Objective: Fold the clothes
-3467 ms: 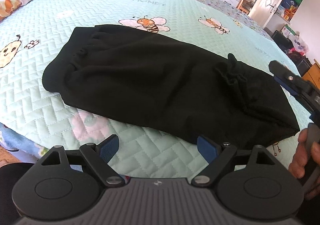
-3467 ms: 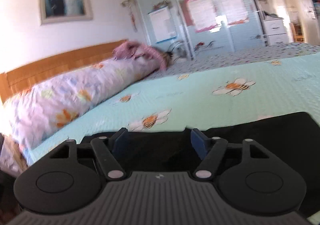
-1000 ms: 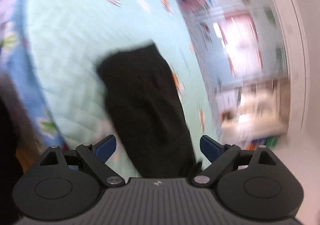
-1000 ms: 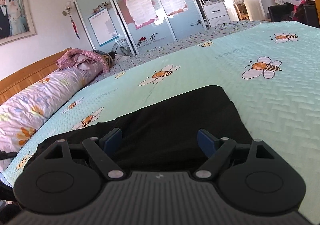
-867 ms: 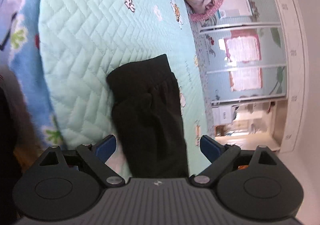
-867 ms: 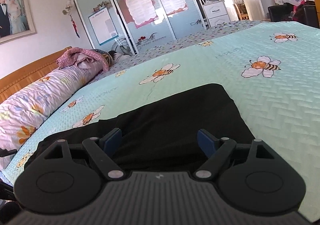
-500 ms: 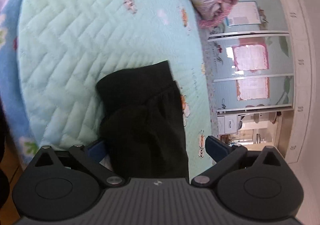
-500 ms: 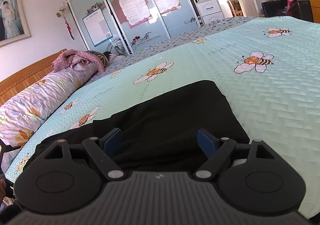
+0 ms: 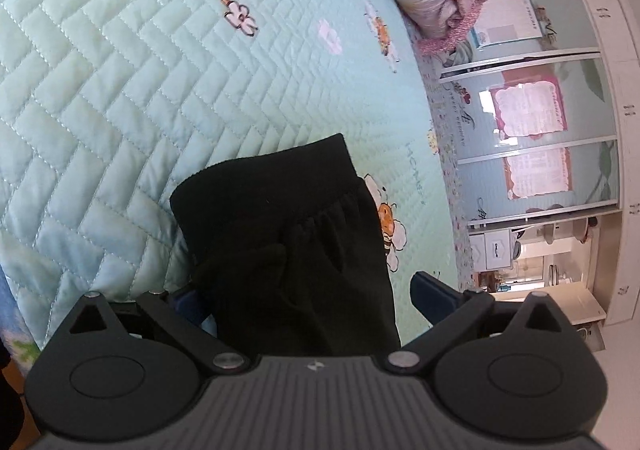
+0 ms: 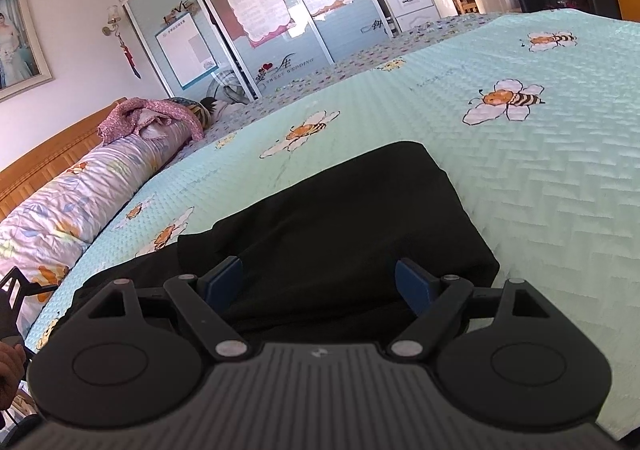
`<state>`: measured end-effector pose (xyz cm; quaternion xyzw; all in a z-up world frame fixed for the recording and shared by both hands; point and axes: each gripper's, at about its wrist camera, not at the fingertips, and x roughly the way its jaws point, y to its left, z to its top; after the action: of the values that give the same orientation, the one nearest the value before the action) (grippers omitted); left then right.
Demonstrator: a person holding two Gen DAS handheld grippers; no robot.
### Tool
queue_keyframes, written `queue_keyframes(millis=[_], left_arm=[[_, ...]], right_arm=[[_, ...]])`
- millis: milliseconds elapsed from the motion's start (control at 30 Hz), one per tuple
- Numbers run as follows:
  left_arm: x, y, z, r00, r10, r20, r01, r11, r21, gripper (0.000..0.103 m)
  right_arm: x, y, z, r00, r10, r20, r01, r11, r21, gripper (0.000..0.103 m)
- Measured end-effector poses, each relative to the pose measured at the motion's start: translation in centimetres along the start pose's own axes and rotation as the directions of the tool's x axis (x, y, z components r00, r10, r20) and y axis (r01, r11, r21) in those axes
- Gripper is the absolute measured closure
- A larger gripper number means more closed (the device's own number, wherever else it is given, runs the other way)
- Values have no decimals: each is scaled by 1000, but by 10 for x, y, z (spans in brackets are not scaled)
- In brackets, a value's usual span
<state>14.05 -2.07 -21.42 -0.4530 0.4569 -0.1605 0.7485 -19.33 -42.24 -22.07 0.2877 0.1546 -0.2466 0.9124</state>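
Observation:
A black folded garment (image 9: 280, 210) lies on the mint bee-print bedspread (image 9: 120, 90), its gathered band end pointing away in the left wrist view. My left gripper (image 9: 304, 290) straddles the near part of it. Its jaws are closing, the left pad sits half hidden behind the cloth edge, and the right pad stands clear of the cloth. In the right wrist view the same garment (image 10: 340, 210) stretches away from under my right gripper (image 10: 320, 278), which is open with cloth lying between and below its blue pads.
A long floral bolster (image 10: 60, 202) with a pink cloth (image 10: 148, 114) on it runs along the wooden headboard (image 10: 40, 158). Sliding wardrobe doors (image 10: 280, 10) stand beyond the bed. A hand (image 10: 8, 366) shows at the far left edge.
The left gripper has come closer over the garment's end, and its left pad now sits behind the cloth edge. The right gripper's view has hardly shifted.

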Motion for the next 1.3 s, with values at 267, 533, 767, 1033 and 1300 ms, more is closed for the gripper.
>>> queue_keyframes(millis=[267, 533, 767, 1033, 1300], left_arm=[[1, -17, -10, 997, 64, 35, -68, 990, 125, 74], [0, -69, -30, 996, 17, 91, -46, 945, 324, 84], [16, -160, -99, 995, -81, 51, 23, 724, 689, 86], [44, -211, -267, 978, -62, -201, 205, 64, 977, 86], [81, -166, -370, 905, 170, -389, 418, -190, 888, 86]], right_arm=[[2, -1, -1, 1000, 4, -9, -4, 1000, 11, 16], [0, -7, 1, 1000, 17, -9, -17, 999, 42, 16], [-9, -20, 6, 999, 29, 25, -32, 993, 111, 16], [-35, -59, 17, 992, -21, 126, -15, 961, 276, 15], [-59, -114, 14, 977, -125, 174, 21, 862, 506, 15]])
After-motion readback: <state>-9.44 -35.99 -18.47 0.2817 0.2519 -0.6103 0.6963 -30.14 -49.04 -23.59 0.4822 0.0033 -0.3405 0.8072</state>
